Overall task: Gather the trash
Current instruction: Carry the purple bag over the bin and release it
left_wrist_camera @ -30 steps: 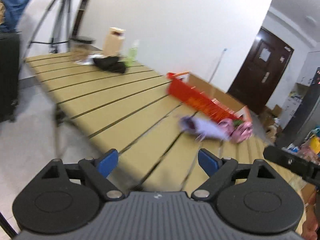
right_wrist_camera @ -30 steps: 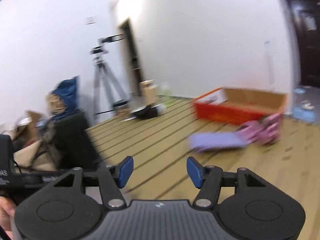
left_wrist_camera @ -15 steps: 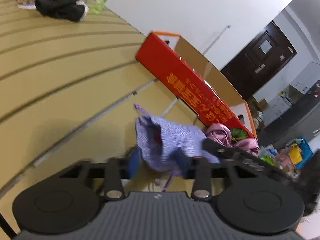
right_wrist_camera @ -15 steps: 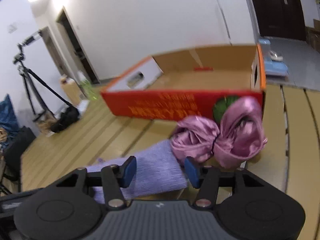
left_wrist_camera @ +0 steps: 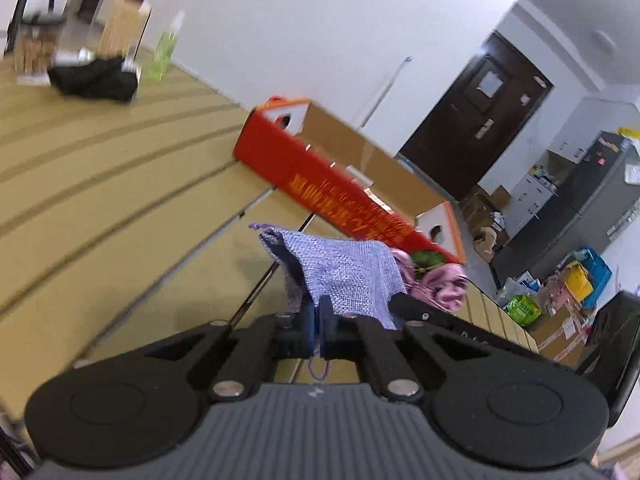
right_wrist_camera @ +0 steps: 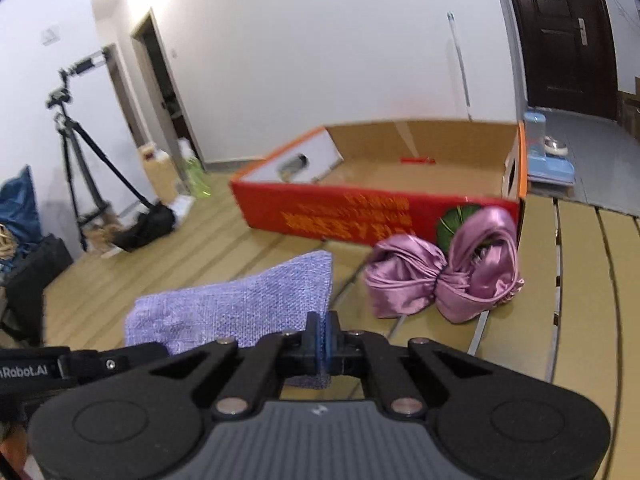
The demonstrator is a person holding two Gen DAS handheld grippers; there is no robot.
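A purple woven pouch (left_wrist_camera: 344, 268) (right_wrist_camera: 240, 308) is held up off the slatted wooden table (left_wrist_camera: 100, 184). My left gripper (left_wrist_camera: 319, 322) is shut on its near edge, and my right gripper (right_wrist_camera: 322, 332) is shut on its other near edge. A pink satin cloth bundle (right_wrist_camera: 440, 276) (left_wrist_camera: 444, 284) lies on the table right of the pouch, against a red open cardboard box (right_wrist_camera: 372, 212) (left_wrist_camera: 340, 188).
A black cloth (left_wrist_camera: 96, 80), a green bottle (left_wrist_camera: 164, 52) and a brown carton (left_wrist_camera: 124, 16) stand at the table's far end. A tripod (right_wrist_camera: 76, 148) and dark bags are on the floor to the left. A dark door (right_wrist_camera: 564, 32) is behind the box.
Both grippers moved in from wide open to the purple pouch and closed on its edge. The pouch has lifted off the table.
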